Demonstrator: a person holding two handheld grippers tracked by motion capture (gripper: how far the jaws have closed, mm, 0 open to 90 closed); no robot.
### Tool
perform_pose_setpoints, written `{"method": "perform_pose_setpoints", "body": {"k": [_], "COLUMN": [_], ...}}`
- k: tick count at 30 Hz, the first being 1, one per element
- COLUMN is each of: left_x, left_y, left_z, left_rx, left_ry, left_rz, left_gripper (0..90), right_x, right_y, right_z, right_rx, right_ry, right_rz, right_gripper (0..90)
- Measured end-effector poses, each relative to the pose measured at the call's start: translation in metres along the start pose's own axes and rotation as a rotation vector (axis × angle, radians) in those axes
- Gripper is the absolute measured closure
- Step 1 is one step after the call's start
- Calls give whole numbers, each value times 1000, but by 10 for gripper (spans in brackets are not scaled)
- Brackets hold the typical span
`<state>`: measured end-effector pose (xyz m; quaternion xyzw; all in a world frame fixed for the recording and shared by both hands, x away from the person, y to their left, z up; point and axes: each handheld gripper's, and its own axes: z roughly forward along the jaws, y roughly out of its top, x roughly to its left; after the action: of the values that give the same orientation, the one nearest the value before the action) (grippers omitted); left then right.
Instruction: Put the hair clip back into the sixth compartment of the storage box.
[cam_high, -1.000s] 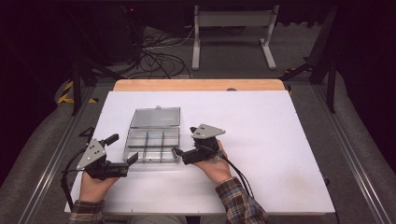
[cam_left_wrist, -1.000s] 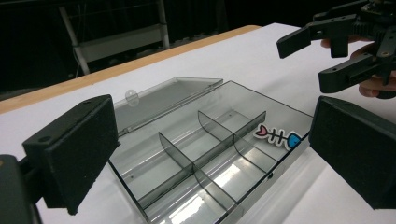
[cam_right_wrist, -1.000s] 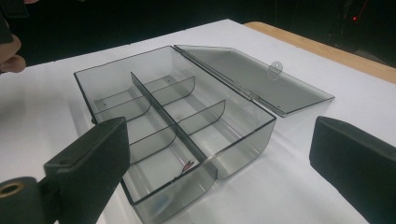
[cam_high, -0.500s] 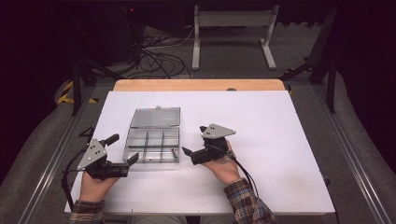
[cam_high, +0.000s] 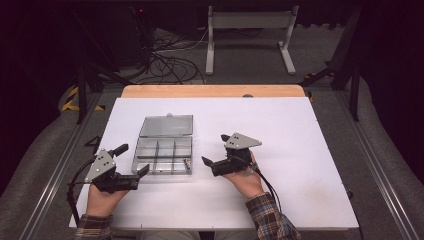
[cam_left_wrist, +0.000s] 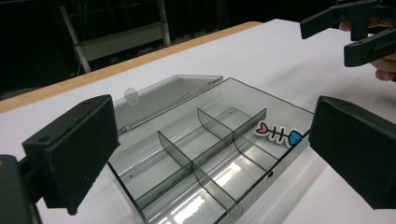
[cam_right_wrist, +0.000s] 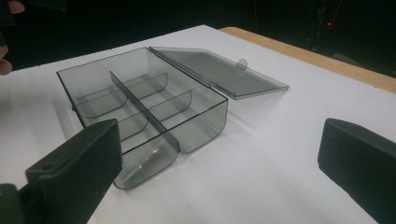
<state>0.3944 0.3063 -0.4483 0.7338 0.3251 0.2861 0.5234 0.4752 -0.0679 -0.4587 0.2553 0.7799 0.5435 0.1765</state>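
Note:
A clear grey compartment box (cam_high: 162, 156) lies on the white table (cam_high: 300, 150), its lid (cam_high: 166, 126) folded flat behind it. Dividers split it into several empty cells, and a fish sticker (cam_left_wrist: 279, 134) sits on one wall. My left gripper (cam_high: 131, 160) rests at the box's near left corner, open, with the box (cam_left_wrist: 201, 154) seen between its pads. My right gripper (cam_high: 215, 149) stands a short way right of the box, open with nothing between its pads; its jaws have just been opening. From the right gripper view (cam_right_wrist: 219, 163) the box (cam_right_wrist: 140, 102) and lid (cam_right_wrist: 219, 70) lie ahead.
A wooden strip (cam_high: 212, 91) runs along the table's far edge. Beyond it are floor cables (cam_high: 170, 55) and a metal stand (cam_high: 250, 30). Metal rails (cam_high: 55, 170) flank the table. Bare white surface stretches to the right of the box.
My right gripper has drawn to the right, away from the box's side, with its jaws a little wider. The left gripper and the box have stayed put.

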Motion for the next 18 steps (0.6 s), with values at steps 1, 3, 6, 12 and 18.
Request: {"method": "perform_pose_setpoints", "body": {"k": [1, 3, 6, 12, 18], "left_x": [0, 0, -1, -1, -2], "left_y": [0, 0, 0, 0, 0], "left_z": [0, 0, 1, 0, 1], "left_rx": [0, 1, 3, 4, 3], "left_ry": [1, 3, 8, 5, 3], "left_rz": [0, 3, 3, 0, 7], "left_gripper": [21, 22, 21, 21, 21], "right_x": [-1, -2, -5, -9, -14], "right_y": [-1, -2, -5, -9, -14], "right_z": [-2, -4, -9, -18, -26], "right_rx": [0, -8, -14, -26, -43], "right_ry": [-4, -8, -14, -26, -51], "right_rz": [2, 6, 10, 18, 30], "right_gripper": [1, 0, 0, 0, 0]}}
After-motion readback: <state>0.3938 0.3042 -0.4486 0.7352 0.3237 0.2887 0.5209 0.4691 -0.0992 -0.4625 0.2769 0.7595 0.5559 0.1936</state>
